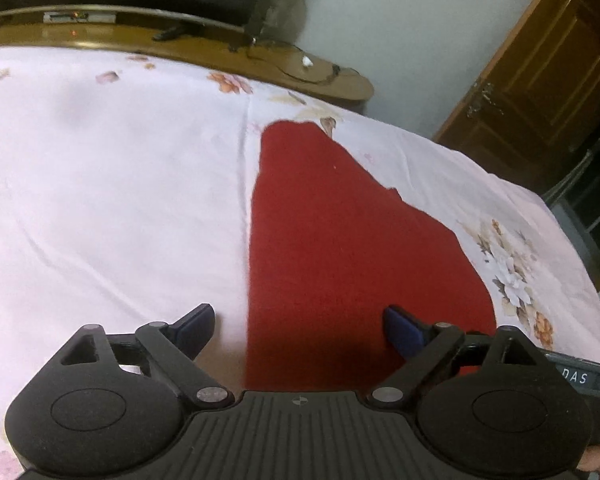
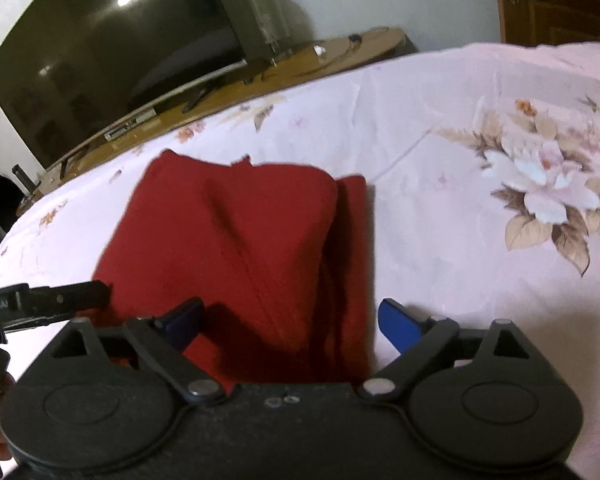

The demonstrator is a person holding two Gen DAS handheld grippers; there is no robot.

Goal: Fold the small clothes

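Nearest us, bottom of both frames: our left gripper (image 1: 298,326) and right gripper (image 2: 290,320), jaws spread wide apart on each, blue pads clear of any cloth, nothing held. In the right wrist view the left gripper's side shows at the lower left edge, just beside the garment's near corner.

Just past the pads lies the red garment (image 2: 240,248), a folded piece of knit or fleece, flat on the floral bedsheet (image 1: 100,180). In the left wrist view it fills the centre and lower right, tapering toward the upper middle; its left edge runs straight. In the right wrist view we see an upper layer lying over a narrower strip (image 2: 354,240) along its right side, so at least one fold appears made.

Handling, as we judge it: light, soft, limp, not slippery, not fragile. It will droop and layers may slide apart if taken singly. Best hold looks to be the two near corners, pinching all layers together.

Farther back: wooden TV stand (image 1: 220,54), television (image 2: 112,52) at upper left, wooden door (image 1: 540,76) at upper right.

No containers in view.
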